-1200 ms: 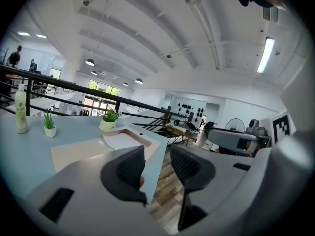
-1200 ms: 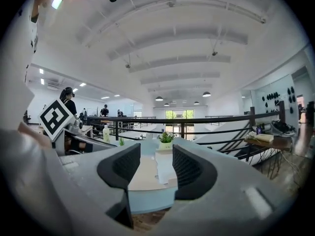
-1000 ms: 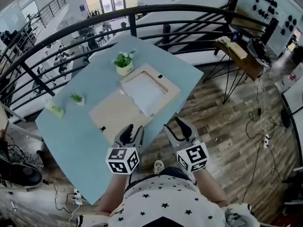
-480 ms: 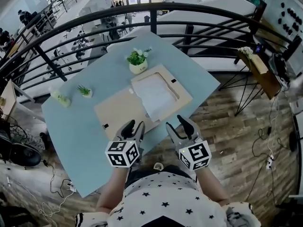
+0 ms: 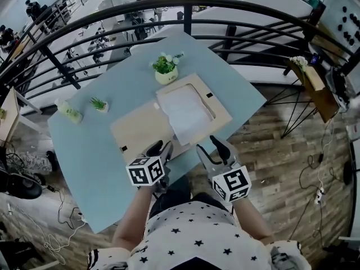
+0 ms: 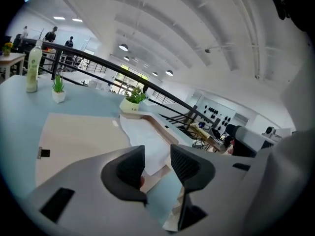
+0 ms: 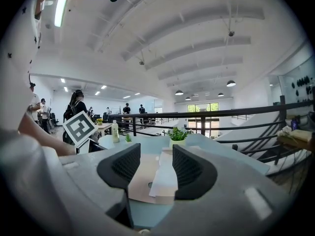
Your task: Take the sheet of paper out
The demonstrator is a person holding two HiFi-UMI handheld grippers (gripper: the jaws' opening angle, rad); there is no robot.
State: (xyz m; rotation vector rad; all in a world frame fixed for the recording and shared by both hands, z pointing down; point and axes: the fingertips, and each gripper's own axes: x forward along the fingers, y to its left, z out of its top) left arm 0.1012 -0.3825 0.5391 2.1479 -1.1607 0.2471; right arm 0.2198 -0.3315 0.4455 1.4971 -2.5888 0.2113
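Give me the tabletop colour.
Light blue. The table shows best in the head view.

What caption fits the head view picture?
Left gripper and right gripper, both open, near the paper sheet in a tan frame.

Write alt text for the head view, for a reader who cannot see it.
A white sheet lies in the right half of an open tan folder on a blue table. The left gripper and right gripper hover open and empty by its near edge.

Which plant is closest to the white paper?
The bigger plant in the cream pot, just behind the sheet of paper; the tiny plant stands far left.
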